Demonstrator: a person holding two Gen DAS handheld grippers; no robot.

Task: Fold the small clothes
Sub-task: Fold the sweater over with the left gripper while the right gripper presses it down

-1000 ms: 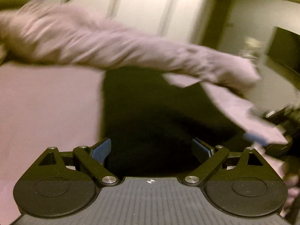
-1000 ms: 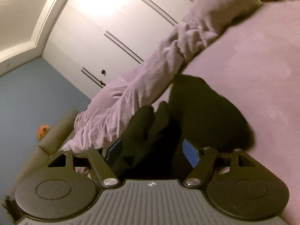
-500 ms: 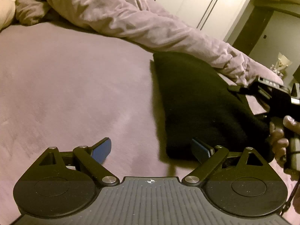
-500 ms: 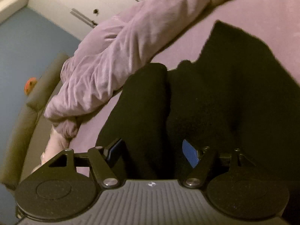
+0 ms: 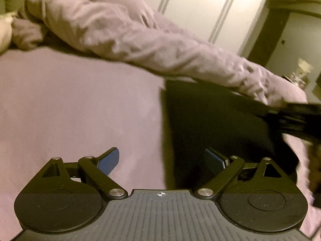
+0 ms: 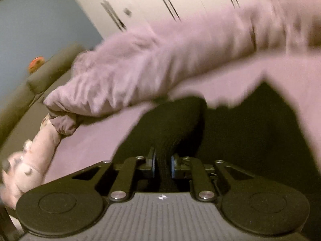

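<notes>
A black knitted garment [image 5: 210, 120] lies flat on the lilac bed sheet [image 5: 70, 110]. My left gripper [image 5: 161, 156] hovers open over its near left edge, one finger above the sheet and the other above the black cloth. In the right wrist view my right gripper [image 6: 162, 164] is shut on a raised fold of the garment [image 6: 176, 124], and the blue pads pinch the knit between them. The rest of the cloth spreads out to the right [image 6: 250, 136]. The right gripper shows as a dark blur [image 5: 297, 118] at the garment's far right side.
A crumpled lilac duvet [image 5: 140, 40] runs along the far side of the bed, just behind the garment. White wardrobe doors [image 5: 200, 10] stand beyond it. A pale plush pillow [image 6: 30, 170] and an olive headboard [image 6: 40, 80] are at the left.
My right gripper was open around the black cloth and has shut on a fold of it, raising it. The left gripper has shifted sideways and stayed open.
</notes>
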